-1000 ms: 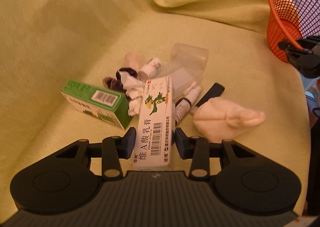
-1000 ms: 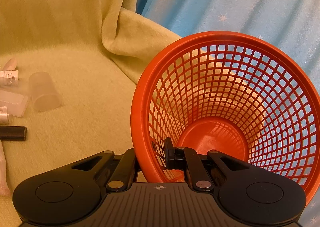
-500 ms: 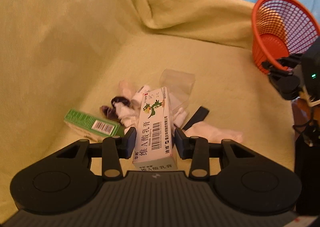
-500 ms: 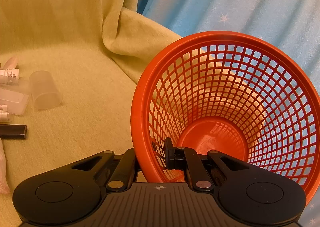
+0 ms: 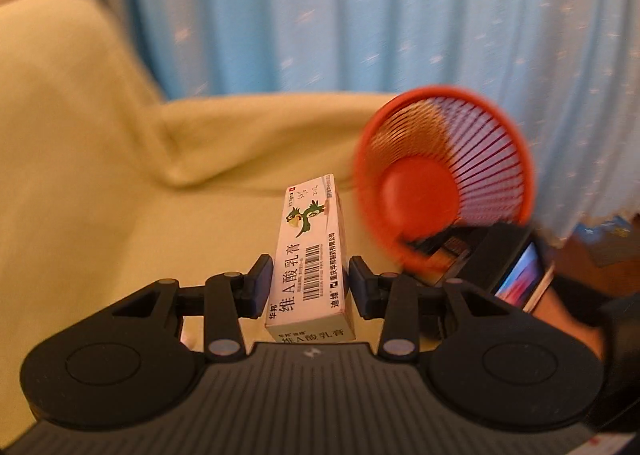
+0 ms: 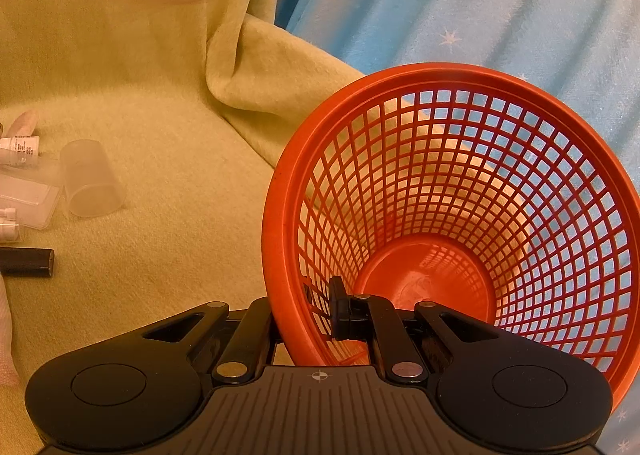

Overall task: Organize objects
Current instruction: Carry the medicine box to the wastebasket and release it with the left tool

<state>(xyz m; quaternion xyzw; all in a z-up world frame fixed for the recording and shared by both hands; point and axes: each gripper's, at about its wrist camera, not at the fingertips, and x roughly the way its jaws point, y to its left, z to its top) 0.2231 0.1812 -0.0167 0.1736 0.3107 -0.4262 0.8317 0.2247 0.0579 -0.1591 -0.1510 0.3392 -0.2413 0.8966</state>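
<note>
The white ointment carton (image 5: 310,255) sits between the pads of my left gripper (image 5: 310,287), clamped across its narrow width near the barcode end, so its long axis runs straight out from my jaws toward the middle of the frame, with the green bird print at the far end and the near end almost back against my body. It is off the cloth and carried in the air. What the drop turns on is the red mesh basket (image 5: 444,171): in my left view it lies up and to the right of the carton's far end, close beside it but apart, and its mouth is tipped toward me so that I look down onto its solid round floor. The carton points a little left of that mouth, so I judge I must swing right and nose the far end over the rim before I let go. My right gripper (image 6: 304,319) is nipped shut on the basket's near rim (image 6: 280,255), one finger outside the wall and one inside, holding it tilted; the basket looks empty. At the left edge of the right view, well away from the basket on the yellow-green blanket (image 6: 168,215), lie a clear plastic cup (image 6: 90,185) on its side, a small labelled bottle (image 6: 18,149) and a black stick (image 6: 26,261).
</note>
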